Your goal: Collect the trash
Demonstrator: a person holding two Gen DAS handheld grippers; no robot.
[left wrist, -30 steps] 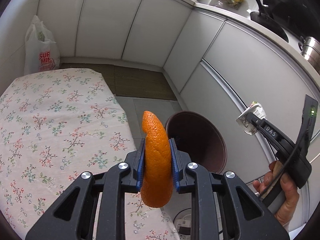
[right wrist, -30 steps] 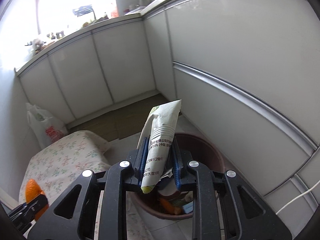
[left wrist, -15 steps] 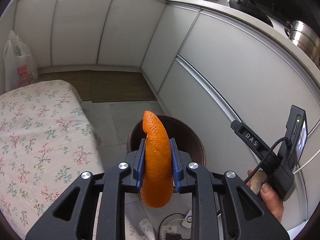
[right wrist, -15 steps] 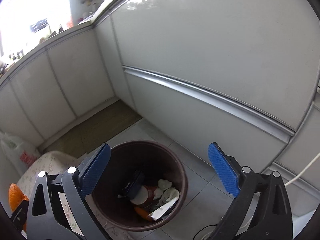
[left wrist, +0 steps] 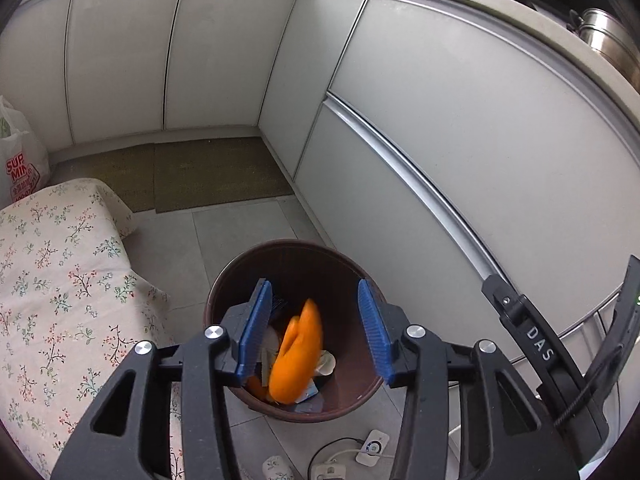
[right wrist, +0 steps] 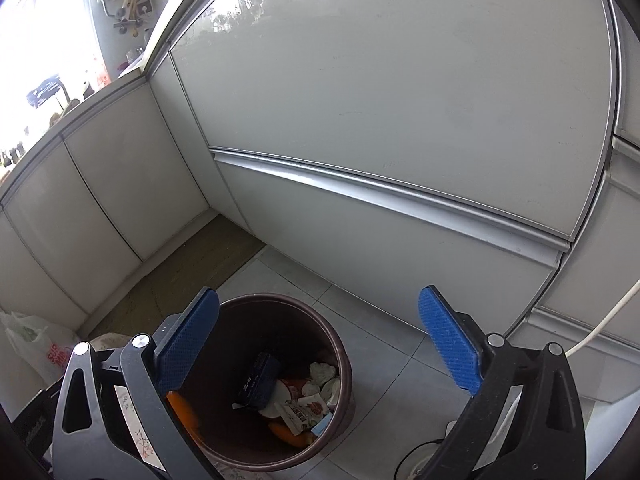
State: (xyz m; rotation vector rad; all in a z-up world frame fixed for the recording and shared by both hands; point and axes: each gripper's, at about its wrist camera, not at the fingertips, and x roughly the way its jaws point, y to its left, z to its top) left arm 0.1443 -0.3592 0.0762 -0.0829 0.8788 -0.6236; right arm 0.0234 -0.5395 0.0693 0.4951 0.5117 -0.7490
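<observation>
1. Since a second ago: orange peel (left wrist: 297, 356) no longer pinched upright between the left gripper (left wrist: 316, 328) pads; now loose and blurred, dropping between the parted jaws into the brown bin (left wrist: 352, 396) below.
2. Left jaws just been opening, now moderately apart, pads clear of the peel on both sides.
3. Also changed: paper packet gone from the right gripper (right wrist: 320, 344), now lying among the rubbish in the bin (right wrist: 320, 336); both views shifted from the flowered cloth toward the bin.
4. Right jaws just been opening too, now spread as wide as they go, nothing between them, held above the bin's near rim.
5. Seen from the left wrist, right gripper's body at the far right edge, beside the grey cabinet front (left wrist: 460, 128).
6. Bin contents in the right view: dark blue box (right wrist: 258, 380), white tissue wads (right wrist: 322, 372), printed packet (right wrist: 298, 412), orange scraps.
7. Step in hand: the drop. Both pieces released over the bin, peel probably landing inside.
8. Flowered cloth (left wrist: 60, 288) to the left of the bin, bare of rubbish in the visible part.
9. Next move likely calls for pulling both grippers back from the bin, jaws kept apart, and looking for any remaining rubbish; none visible here, so possibly near the end of the task.
10. Cables and a plug (left wrist: 372, 446) on the floor near the bin, worth avoiding.
</observation>
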